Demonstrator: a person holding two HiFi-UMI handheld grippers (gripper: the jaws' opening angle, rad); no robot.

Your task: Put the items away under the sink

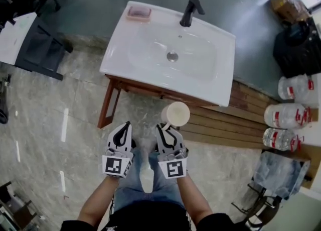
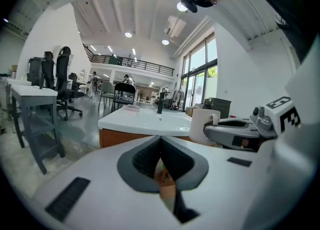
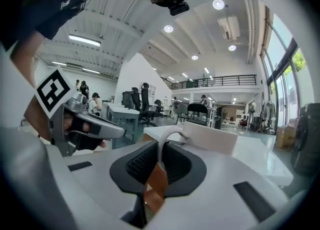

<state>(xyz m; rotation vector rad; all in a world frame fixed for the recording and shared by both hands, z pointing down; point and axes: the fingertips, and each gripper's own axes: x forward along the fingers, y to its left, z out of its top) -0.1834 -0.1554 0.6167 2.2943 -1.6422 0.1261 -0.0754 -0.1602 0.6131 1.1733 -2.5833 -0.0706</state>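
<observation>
Handle of the white ceramic mug [image 1: 175, 114] is sitting clenched in the right tongs [image 3: 159, 150], mug hanging just before the white basin counter [image 1: 220, 82]. The left tongs [image 2: 161, 145] are resting closed, empty. Mug likely needs lowering level, clearing the wooden frame [image 1: 108, 105].

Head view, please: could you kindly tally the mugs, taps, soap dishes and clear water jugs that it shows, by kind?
Mug: 1
Tap: 1
Soap dish: 1
Clear water jugs: 3
Total: 6
</observation>
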